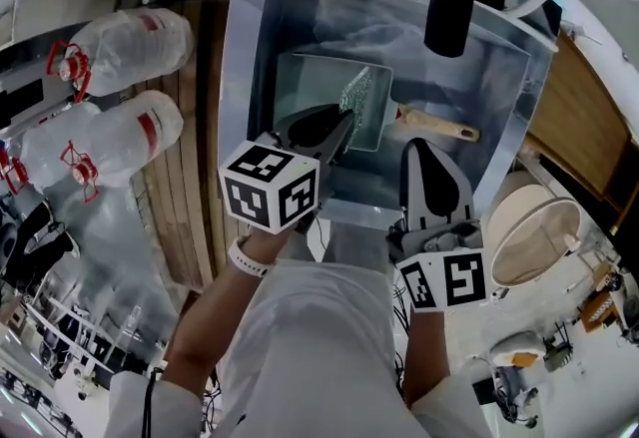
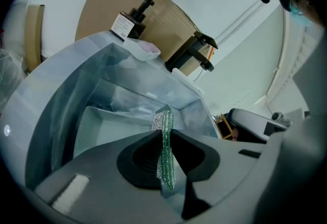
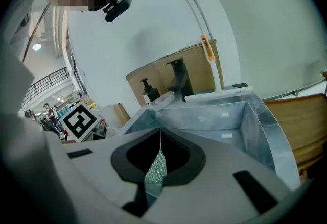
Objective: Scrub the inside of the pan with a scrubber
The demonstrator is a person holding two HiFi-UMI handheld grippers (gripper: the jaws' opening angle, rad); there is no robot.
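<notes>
Sink (image 1: 250,47): a steel basin fills the upper centre of the head view.
Bottles (image 1: 125,47): two clear plastic bottles with red fittings lie on wooden slats at the left edge.
Pan (image 1: 315,92): a pale rectangular pan sits in the sink at frame centre, its wooden handle (image 1: 439,127) pointing right.
Left gripper (image 1: 345,120): reaches in from lower left; its jaws are clamped on the scrubber, held on edge.
Right gripper (image 1: 419,147): at lower centre over the sink's near rim, just below the handle and apart from it; jaws pressed together.
Scrubber (image 1: 356,92): a green mesh pad inside the pan's right end, near the handle.
</notes>
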